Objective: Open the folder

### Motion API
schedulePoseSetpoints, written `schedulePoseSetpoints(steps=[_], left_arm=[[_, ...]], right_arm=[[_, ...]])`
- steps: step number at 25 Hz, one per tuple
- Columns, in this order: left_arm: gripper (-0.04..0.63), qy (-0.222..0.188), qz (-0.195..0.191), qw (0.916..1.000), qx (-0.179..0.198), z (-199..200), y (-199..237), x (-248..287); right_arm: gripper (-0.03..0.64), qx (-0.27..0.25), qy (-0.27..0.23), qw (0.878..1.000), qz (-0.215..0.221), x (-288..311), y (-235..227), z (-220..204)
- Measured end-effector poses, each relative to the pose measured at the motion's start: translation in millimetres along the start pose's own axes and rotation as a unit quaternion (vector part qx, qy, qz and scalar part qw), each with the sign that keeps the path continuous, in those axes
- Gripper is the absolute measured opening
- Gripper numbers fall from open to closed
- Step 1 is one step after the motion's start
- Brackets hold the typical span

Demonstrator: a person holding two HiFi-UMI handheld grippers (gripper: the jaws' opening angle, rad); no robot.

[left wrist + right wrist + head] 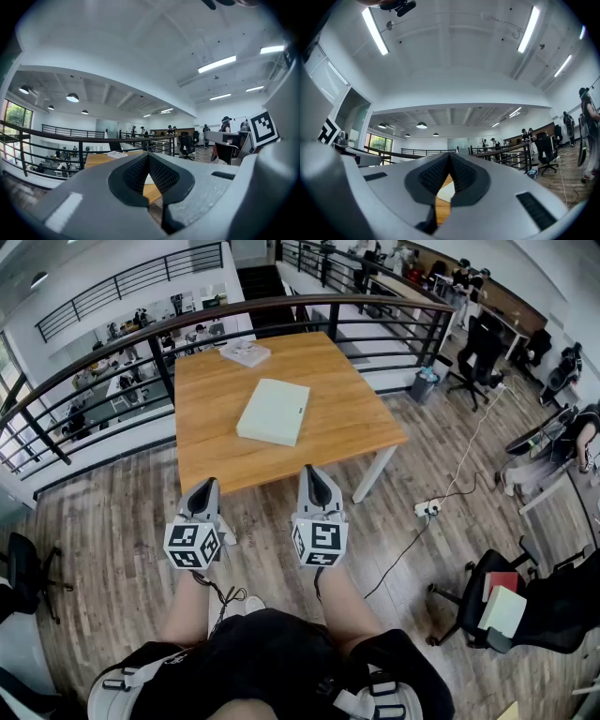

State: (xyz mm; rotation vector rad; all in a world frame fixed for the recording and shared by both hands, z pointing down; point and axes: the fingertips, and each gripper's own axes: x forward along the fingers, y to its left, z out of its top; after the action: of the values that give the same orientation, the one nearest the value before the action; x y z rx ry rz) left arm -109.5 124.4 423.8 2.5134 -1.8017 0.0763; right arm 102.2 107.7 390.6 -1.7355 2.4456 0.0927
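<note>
A wooden table (347, 418) stands beside a black curved railing (165, 368). Near its far edge lies a small white booklet (245, 352). On the plank floor (112, 521) at the right lies a power strip (428, 508) with its cable. An office chair (472, 599) carries a red book (500, 582) and a pale book (506, 611).

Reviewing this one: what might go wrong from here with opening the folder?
The folder lies flat and closed on the table; pinching only its cover is hard, so it may slide instead. Both the left tongs and right tongs are shut and short of the table, so they must open first. The floor cable could snag a step.
</note>
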Motion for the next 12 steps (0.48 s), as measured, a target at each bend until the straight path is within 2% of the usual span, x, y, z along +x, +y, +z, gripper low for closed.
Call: schedulePoseSetpoints(steps=[12], left_arm=[[-0.002,-0.004,-0.008,1.0000,0.002,5.3,9.3,5.8]], right_arm=[[0.006,0.014,-0.010,1.000,0.005,8.8,11.6,3.3]])
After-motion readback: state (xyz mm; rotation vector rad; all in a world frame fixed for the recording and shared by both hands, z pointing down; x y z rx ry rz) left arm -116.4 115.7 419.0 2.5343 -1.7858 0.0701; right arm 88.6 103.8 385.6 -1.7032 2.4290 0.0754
